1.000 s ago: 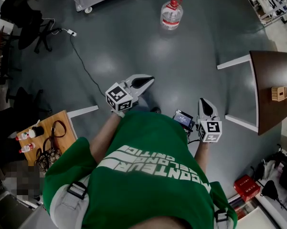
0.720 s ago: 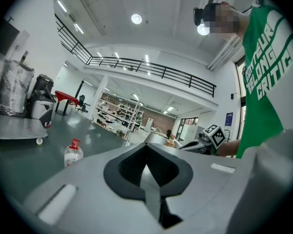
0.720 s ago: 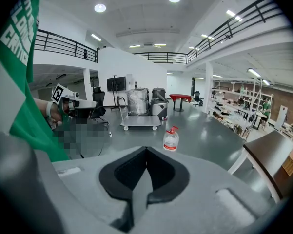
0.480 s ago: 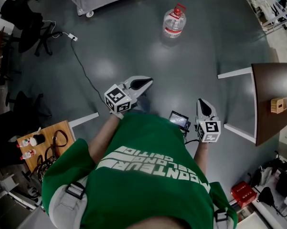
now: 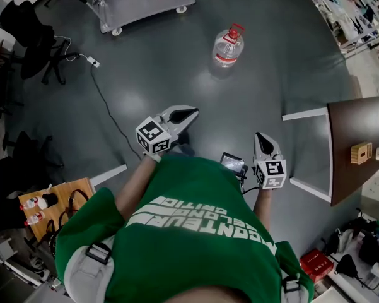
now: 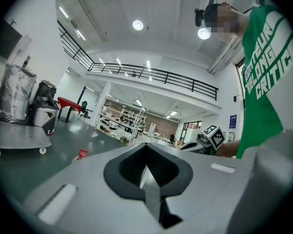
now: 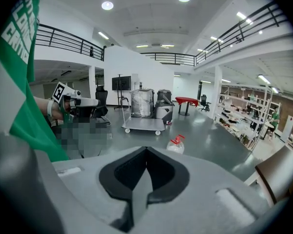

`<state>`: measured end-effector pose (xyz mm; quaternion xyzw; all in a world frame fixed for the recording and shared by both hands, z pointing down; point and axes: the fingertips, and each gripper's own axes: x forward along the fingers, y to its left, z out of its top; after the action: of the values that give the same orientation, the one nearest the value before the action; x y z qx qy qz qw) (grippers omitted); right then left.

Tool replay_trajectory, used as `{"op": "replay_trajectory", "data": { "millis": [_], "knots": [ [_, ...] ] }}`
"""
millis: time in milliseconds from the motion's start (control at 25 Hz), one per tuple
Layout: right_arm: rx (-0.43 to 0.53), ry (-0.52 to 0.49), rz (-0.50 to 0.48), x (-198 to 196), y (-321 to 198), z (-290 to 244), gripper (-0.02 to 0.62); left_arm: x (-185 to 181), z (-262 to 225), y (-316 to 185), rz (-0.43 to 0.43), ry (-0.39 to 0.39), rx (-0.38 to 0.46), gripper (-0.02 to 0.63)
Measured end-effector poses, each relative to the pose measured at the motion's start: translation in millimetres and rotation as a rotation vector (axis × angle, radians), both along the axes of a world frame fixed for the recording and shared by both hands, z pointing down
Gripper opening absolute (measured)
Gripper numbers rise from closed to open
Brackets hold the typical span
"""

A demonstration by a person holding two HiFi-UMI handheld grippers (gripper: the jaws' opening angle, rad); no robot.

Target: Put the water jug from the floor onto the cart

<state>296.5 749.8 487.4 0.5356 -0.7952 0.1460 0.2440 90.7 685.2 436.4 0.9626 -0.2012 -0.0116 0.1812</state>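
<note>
Water jug (image 5: 227, 46) upright on floor (image 5: 145, 74), 1 o'clock from left tongs (image 5: 184, 113) (nearer), 11 o'clock from right tongs (image 5: 262, 140); both pressed together, empty

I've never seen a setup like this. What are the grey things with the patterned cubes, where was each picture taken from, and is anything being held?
There is no robot here. A person in a green shirt carries a hand-held gripper in each hand: a two-jawed grabber with a marker cube on it. The head view comes from a camera on the person's head that looks steeply down. In it, the left hand-held gripper and the right hand-held gripper stick out in front of the body. The other two pictures come from a camera on each gripper, looking along its jaws. Both pairs of jaws are closed and hold nothing. Ahead on the grey floor a water jug with a red cap stands upright. Beyond it is a wheeled cart. A brown table is at the right.
</note>
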Motion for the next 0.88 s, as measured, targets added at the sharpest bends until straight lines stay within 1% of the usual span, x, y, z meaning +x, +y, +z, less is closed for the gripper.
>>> {"op": "replay_trajectory", "data": {
  "millis": [160, 320, 400, 560, 880],
  "knots": [
    [0.002, 0.005, 0.002, -14, -17, -1, -0.006, -12, -1, -16, -0.002, 0.022, 0.005, 0.015],
    [-0.006, 0.007, -0.010, -32, -27, 0, -0.006, -23, -10, -26, 0.005, 0.103, -0.001, 0.014],
    [-0.014, 0.007, -0.016, -39, -31, 3, -0.006, -26, -12, -30, 0.015, 0.119, 0.004, 0.014],
    [-0.029, 0.008, -0.031, -52, -36, 11, -0.006, -33, -6, -36, 0.020, 0.118, -0.002, 0.014],
    [-0.032, 0.029, -0.062, -67, -45, 10, -0.006, -53, 3, -39, -0.013, 0.123, -0.017, 0.014]
  ]
}}
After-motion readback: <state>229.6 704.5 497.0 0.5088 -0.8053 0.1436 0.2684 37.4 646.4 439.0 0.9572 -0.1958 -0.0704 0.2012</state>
